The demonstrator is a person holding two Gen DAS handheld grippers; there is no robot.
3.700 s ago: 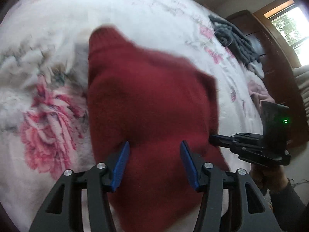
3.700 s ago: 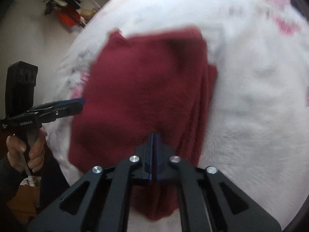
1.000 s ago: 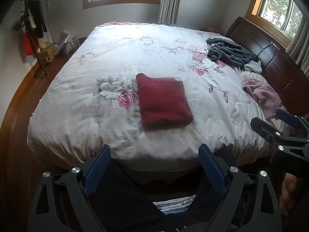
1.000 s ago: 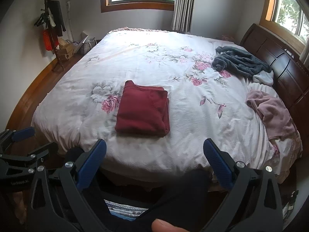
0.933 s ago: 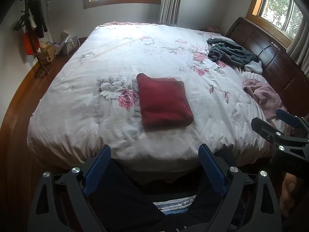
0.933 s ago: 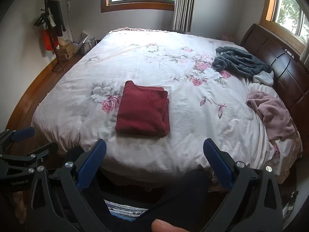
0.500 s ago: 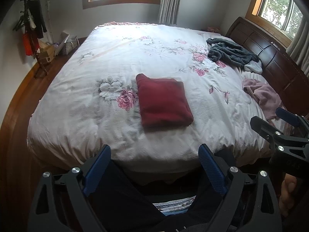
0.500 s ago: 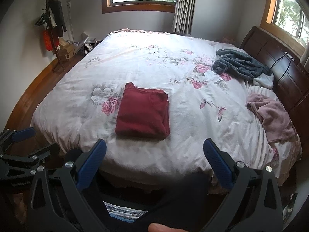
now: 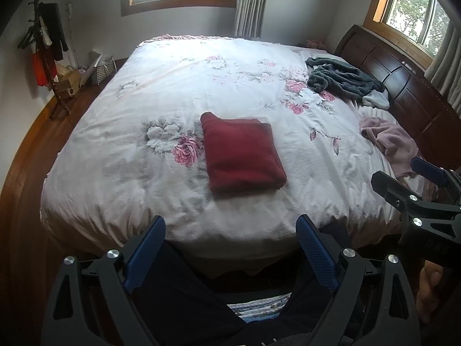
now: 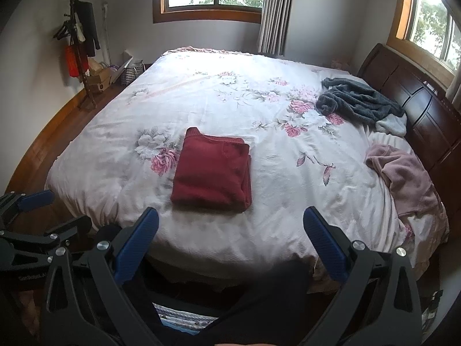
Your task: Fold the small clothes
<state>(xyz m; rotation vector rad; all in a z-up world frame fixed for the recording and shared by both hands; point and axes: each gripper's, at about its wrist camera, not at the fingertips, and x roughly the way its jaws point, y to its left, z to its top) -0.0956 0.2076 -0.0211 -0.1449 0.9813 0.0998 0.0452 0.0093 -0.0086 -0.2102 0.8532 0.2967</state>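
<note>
Now the red garment lies folded, both grippers away from it

Now the dark red garment [image 9: 242, 152] lies folded in a neat, almost square packet on the floral bedcover [image 9: 149, 178], near the front edge of the bed and just beside a pink printed flower [image 9: 187, 151].

Both grippers are held back from the bed, above the person's dark trousers [image 9: 184, 297]. The left gripper [image 9: 230, 253] has its blue fingers spread wide and holds nothing. The right gripper [image 10: 230, 245] is also spread wide and empty. Neither one touches the garment.

Far to the right, near the dark wooden headboard [image 10: 417, 109], a crumpled grey garment [image 10: 360, 101] and a crumpled pink garment [image 10: 403, 178] lie on the cover, well apart from the folded one. A coat stand [image 10: 77, 43] stands by the left wall.
</note>
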